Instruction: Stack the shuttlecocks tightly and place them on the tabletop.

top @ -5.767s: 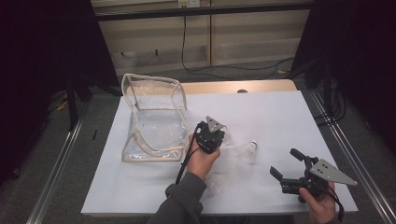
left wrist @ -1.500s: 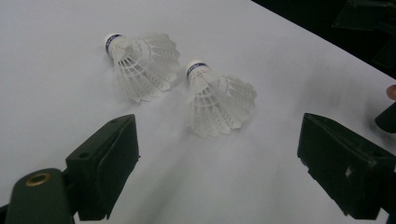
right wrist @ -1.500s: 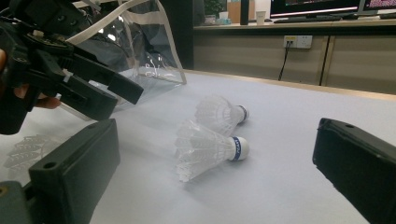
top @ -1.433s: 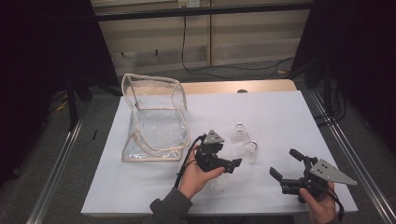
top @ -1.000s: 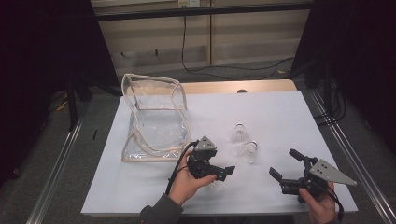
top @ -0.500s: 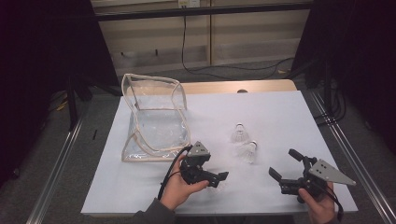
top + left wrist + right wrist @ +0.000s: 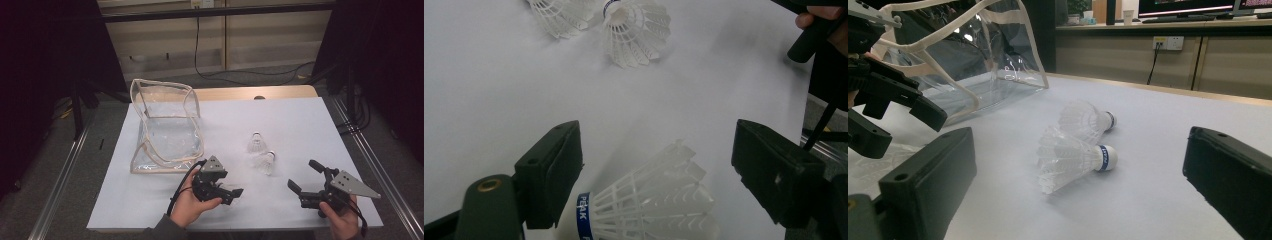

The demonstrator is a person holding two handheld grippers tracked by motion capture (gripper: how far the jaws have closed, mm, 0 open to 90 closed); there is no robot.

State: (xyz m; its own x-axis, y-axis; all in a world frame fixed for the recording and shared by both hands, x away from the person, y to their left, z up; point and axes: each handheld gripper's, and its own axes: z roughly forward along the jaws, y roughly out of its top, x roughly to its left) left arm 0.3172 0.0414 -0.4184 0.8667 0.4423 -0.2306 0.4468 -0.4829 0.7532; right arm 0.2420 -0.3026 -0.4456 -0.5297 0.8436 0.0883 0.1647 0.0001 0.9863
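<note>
The left gripper [image 7: 231, 192] is low over the white table [image 7: 300, 120], near the front edge. Its two black jaws are wide open. A white shuttlecock [image 7: 649, 202] with a blue band lies on its side on the table, in the gap between the jaws. Its blue band is close beside one jaw, but I cannot tell if they touch. The other jaw is well apart from the feathers. The jaws do not squeeze it.

Two more shuttlecocks lie a bit farther off, in the middle of the table. One shuttlecock [image 7: 255, 143] sits farther back, and the other shuttlecock [image 7: 265, 162] lies just beside it, nearer to the front. They look like they touch.

The right gripper [image 7: 302, 179] is near the front right of the table. Its jaws are wide open too, and nothing is in them. It points at the two shuttlecocks.

A clear bag [image 7: 165, 130] with a pale edge stands open on the left part of the table.
</note>
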